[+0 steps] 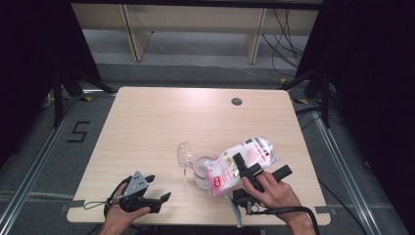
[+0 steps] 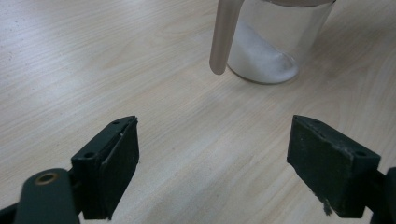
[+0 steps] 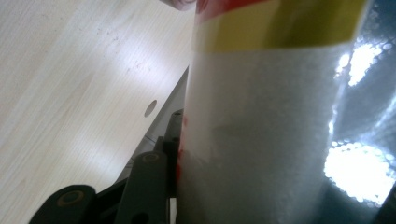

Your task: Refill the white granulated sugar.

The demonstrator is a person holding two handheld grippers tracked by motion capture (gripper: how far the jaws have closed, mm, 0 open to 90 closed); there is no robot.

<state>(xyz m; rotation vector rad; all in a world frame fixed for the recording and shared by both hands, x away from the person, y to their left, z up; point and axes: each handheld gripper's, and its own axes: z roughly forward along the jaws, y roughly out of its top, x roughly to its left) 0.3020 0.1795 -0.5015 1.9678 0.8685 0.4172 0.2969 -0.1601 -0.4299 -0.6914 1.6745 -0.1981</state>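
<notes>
R hand-held gripper point(image 1: 254, 172) clamped on bag point(image 1: 244, 159) over jar point(image 1: 201, 171); L hand-held gripper point(image 1: 159, 188) apart.

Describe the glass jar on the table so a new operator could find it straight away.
Start at the wooden table and look to its near centre, just left of the white and red bag that the right gripper holds. The jar stands upright there with its hinged lid flipped open to the left. It is the one clear container, with white powder heaped at its bottom.
</notes>
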